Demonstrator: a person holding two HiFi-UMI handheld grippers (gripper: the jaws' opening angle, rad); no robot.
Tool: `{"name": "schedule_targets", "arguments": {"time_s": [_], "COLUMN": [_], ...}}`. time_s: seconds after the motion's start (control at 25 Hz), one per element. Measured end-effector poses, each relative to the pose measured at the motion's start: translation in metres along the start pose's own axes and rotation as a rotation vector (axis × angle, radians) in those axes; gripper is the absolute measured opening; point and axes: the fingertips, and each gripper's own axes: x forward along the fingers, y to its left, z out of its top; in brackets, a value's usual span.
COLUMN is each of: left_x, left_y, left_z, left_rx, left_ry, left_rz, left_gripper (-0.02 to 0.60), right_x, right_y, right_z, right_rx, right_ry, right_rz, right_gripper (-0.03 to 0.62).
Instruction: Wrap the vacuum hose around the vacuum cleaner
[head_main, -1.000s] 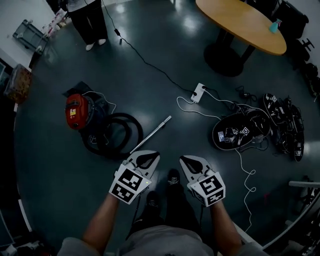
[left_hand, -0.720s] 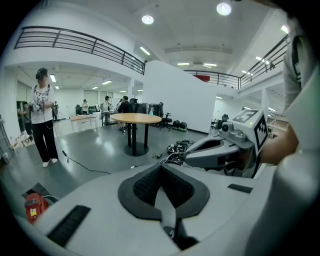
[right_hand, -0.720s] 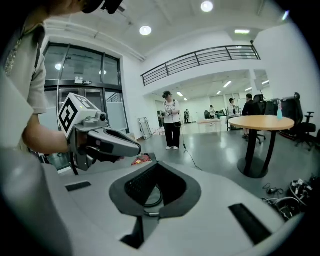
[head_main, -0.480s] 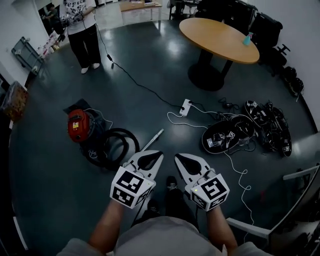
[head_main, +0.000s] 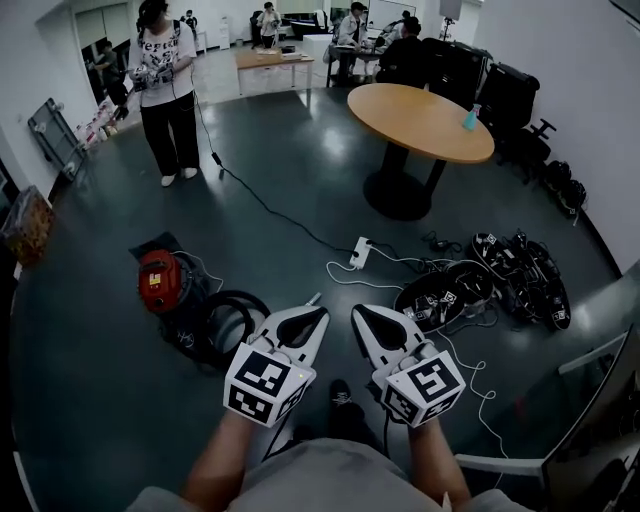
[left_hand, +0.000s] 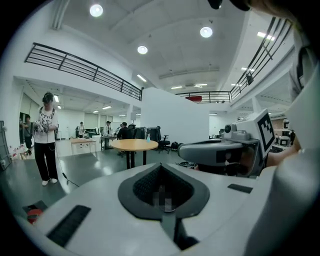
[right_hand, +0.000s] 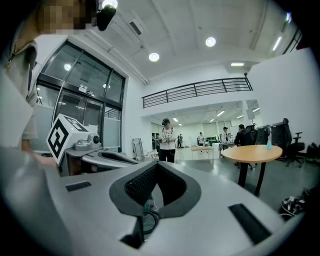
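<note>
**Vacuum cleaner and hose: on the floor, left of centre**

Red vacuum cleaner (head_main: 160, 282) sits on the dark floor (head_main: 90, 400), ahead-left of the grippers. Black hose (head_main: 232, 318) lies loosely coiled beside it, its near edge hidden by the left gripper (head_main: 305, 322). Of the metal wand (head_main: 312, 298) only the tip shows, slanting up-right. Left gripper and right gripper (head_main: 372, 322): jaws closed, nothing held.

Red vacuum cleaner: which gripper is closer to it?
Left. The left gripper is just right of the red vacuum cleaner; the right gripper is farther right.

No wording is legible; the pale label (head_main: 153, 283) on the red canister vacuum cleaner (head_main: 170, 288) is too small to read.
</note>
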Motion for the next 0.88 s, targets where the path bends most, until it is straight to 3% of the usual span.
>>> {"name": "schedule_targets", "arguments": {"time_s": [0.4,0.88], "left_x": [-0.013,-0.01], "left_y": [-0.01,-0.023], "left_z": [0.016,0.015], "left_rx": [0.036,0.034], "left_ry": [-0.05,-0.055], "left_rz": [-0.022,-0.053], "left_gripper": [0.006,0.006], "right_x": [-0.005,-0.012], "right_y": [0.017,0.015], "right_z": [0.012,0.01], "right_rx": [-0.043,-0.06], "right_ry": [-0.031,-0.026], "right_rz": [-0.011,-0.006], "right_gripper": [0.005,0.005]}}
